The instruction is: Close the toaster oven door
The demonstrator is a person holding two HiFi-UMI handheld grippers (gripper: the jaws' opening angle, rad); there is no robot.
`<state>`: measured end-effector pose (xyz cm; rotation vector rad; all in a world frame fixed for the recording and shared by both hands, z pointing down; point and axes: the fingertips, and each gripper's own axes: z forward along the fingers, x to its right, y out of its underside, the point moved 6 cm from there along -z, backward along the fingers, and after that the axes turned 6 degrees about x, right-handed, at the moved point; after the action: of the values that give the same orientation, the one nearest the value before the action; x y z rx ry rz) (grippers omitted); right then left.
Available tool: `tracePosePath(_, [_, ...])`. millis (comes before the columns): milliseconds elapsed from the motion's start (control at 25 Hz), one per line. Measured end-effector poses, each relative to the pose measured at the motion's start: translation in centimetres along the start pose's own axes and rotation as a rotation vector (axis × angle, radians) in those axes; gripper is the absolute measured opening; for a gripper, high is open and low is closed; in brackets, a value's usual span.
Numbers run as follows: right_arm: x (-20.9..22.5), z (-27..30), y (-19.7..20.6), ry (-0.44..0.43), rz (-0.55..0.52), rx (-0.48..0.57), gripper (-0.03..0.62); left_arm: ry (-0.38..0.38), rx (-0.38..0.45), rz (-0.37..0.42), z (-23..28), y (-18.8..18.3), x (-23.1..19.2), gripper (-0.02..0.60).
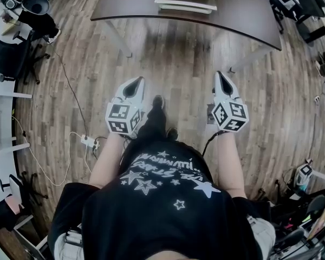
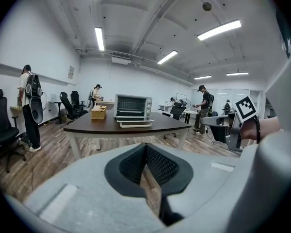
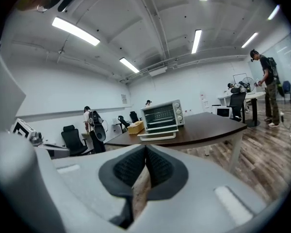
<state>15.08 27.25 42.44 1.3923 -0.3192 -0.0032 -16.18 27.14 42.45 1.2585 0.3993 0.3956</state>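
**Both grippers closed on nothing, oven door down at 12 o'clock**

The left gripper [image 2: 145, 145] is seen with its 2 dark ribbed pads brought together at the tips. Nothing is held between them, and only a sliver of floor shows through the gap lower down. The right gripper [image 3: 145, 147] is seen the same way: tips touching, nothing gripped. In the head view both are held out in front of the person, side by side and well apart, the left at 9 o'clock of the right, each tilted slightly downward over the wooden floor [image 1: 173, 64].

The toaster oven [image 2: 133, 106] is found at 12 o'clock of both grippers, well apart from them, standing on a dark curved table [image 1: 233, 15]. Its door [image 2: 136, 124] is folded down and lies about level in front of the oven's mouth, so the rack inside is exposed. A wicker basket [image 2: 98, 112] is set on the same table at 9 o'clock of the oven.

A white power strip [image 1: 88, 141] with its cable lies on the floor at 8 o'clock of the left gripper.
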Motion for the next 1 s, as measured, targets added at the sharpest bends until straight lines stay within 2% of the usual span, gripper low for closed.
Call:
tracePosePath(200, [0.5, 3.3, -1.7, 0.009, 0.020, 0.061, 0.005, -0.003, 0.009, -0.003, 2.6, -1.1, -2.3, 0.009])
tracePosePath(320, [0.3, 6.2, -2.8, -0.001, 0.008, 0.063, 0.100, 0.000, 0.018, -0.007, 5.1, -2.2, -4.2, 0.009])
tracePosePath(520, [0.7, 11.4, -4.2, -0.001, -0.001, 0.029, 0.200, 0.015, 0.044, -0.016, 10.1, -4.5, -7.5, 0.009])
tracePosePath(840, [0.4, 19.1, -6.3, 0.049, -0.012, 0.040, 0.216, 0.058, 0.057, -0.042, 16.6, -7.1, -13.5, 0.011])
tracePosePath(1000, [-0.2, 21.7, -6.3, 0.082, -0.011, 0.035, 0.216, 0.074, 0.038, -0.026, 18.9, -7.3, -16.4, 0.009])
